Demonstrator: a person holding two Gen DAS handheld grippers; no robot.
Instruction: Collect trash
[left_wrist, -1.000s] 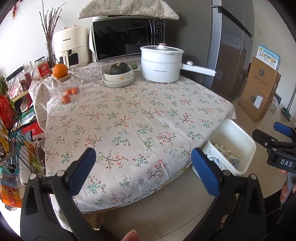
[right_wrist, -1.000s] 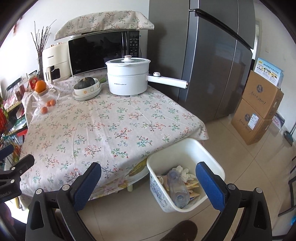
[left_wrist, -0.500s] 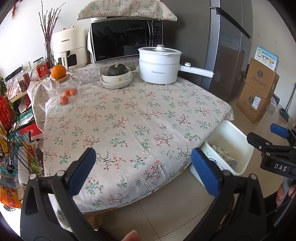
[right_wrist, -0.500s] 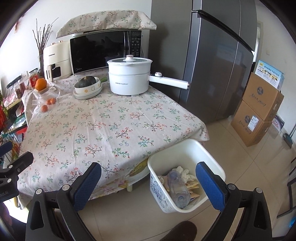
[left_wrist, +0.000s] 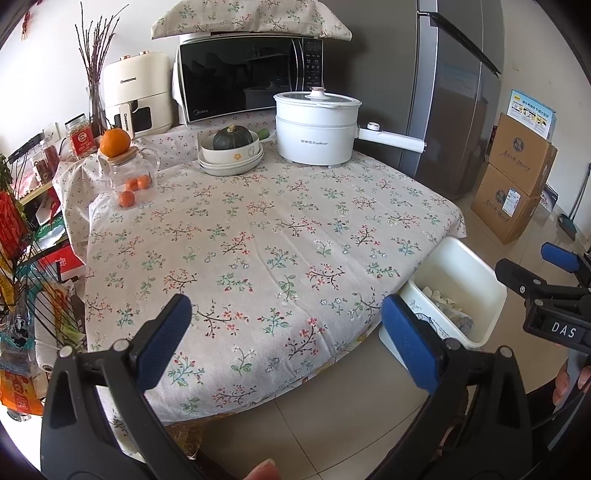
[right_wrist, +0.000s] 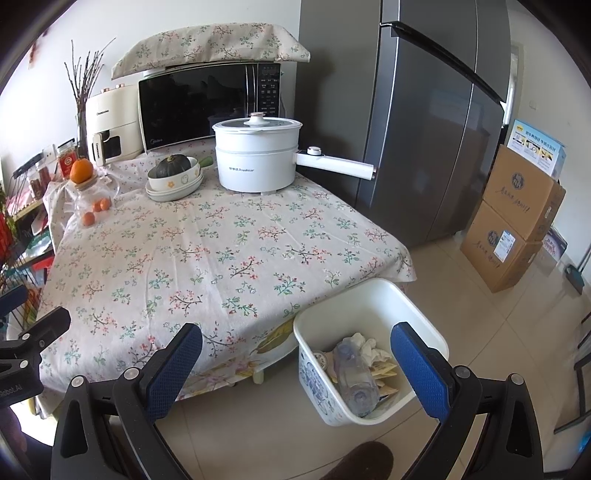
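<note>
A grey fridge (right_wrist: 424, 122) stood at the back right, with stacked cardboard boxes (right_wrist: 513, 218) on the tiled floor (right_wrist: 480, 317) to its right. In front of it the surface (left_wrist: 258, 236), covered by a flowered cloth, filled the middle of both views. At its far end sat a black microwave (left_wrist: 247, 77) under a matching cloth cover, a cream appliance (left_wrist: 136, 92) to its left, and a white electric pot (left_wrist: 316, 127) with a lid and a long handle pointing right. Beside the pot lay stacked white dishes (left_wrist: 231, 158) holding a dark green squash (left_wrist: 229, 138), and further left a glass jar (left_wrist: 129, 177) with small oranges inside and one larger orange (left_wrist: 115, 142) on its lid. On the floor just off the surface's near right corner stood a white bin (right_wrist: 369, 350) — the collected trash was in it: a crushed clear plastic bottle (right_wrist: 354, 373), crumpled white paper (right_wrist: 365, 343) and some yellowish wrappers (right_wrist: 384, 371). The left gripper (left_wrist: 284, 339) hovered above the near edge of the surface, its blue-padded jaws spread wide and holding nothing. The right gripper (right_wrist: 295, 362) hung over the floor beside the bin — its jaws likewise spread wide and empty. A fingertip (left_wrist: 262, 470) showed at the bottom edge of the left view.
</note>
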